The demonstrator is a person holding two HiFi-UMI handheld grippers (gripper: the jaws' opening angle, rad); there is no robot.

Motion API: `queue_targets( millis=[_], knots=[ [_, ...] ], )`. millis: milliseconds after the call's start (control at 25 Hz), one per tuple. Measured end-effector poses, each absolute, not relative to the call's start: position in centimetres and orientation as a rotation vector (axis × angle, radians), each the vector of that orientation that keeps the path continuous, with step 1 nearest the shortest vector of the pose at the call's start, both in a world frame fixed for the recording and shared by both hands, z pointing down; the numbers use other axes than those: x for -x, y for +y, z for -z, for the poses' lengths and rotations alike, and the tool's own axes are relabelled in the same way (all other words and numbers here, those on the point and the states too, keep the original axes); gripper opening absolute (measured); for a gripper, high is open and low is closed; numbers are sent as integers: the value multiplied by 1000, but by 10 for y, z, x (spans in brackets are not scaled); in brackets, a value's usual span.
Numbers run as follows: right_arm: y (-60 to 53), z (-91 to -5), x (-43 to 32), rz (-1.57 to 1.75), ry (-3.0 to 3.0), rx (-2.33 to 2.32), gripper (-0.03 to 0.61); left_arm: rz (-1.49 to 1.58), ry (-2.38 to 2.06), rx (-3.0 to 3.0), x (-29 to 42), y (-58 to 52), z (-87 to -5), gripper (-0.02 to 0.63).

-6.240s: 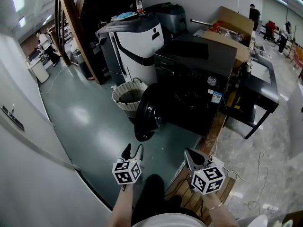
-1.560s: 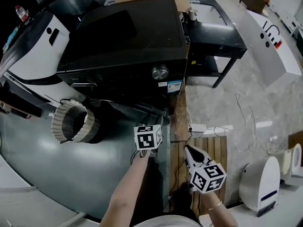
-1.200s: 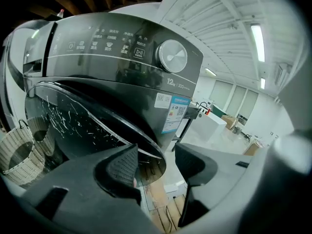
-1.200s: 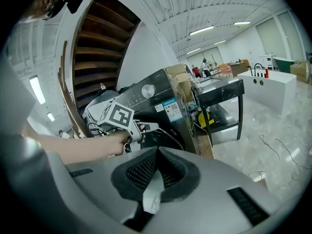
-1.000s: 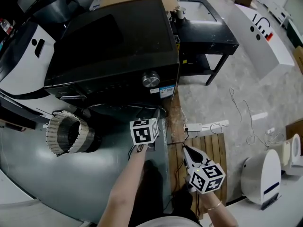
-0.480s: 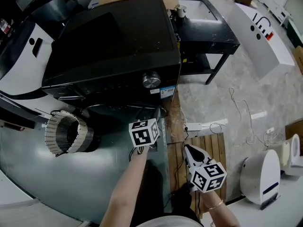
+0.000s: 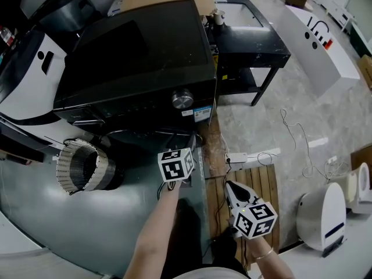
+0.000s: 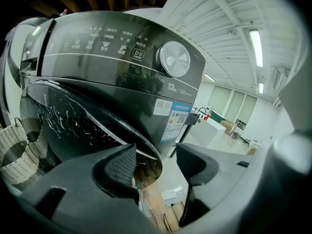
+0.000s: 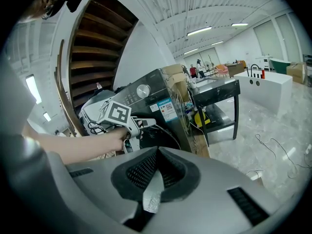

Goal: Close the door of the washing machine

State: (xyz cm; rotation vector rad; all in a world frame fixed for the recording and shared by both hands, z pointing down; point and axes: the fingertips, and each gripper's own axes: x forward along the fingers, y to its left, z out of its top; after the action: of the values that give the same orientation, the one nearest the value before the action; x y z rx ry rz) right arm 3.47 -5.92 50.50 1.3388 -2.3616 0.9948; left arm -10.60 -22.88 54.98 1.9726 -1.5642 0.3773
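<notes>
On black washer (image 7: pixel 139 45), glossy round door (image 8: pixel 73 126)

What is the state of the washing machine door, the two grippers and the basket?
washing machine door: pushed to; whether it is latched cannot be told
left gripper: jaws opening, the door's rim in the gap, pads off it
right gripper: shut, holds nothing
basket: upright
</notes>
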Motion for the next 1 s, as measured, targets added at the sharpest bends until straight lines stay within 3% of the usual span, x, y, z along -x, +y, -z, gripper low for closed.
queue_targets(
  millis=[1000],
  knots=[
    [-59,-500,-43,-983,-2379,-1335,8,-391,-1598,-1953,103,-231,-548,273]
  ],
)
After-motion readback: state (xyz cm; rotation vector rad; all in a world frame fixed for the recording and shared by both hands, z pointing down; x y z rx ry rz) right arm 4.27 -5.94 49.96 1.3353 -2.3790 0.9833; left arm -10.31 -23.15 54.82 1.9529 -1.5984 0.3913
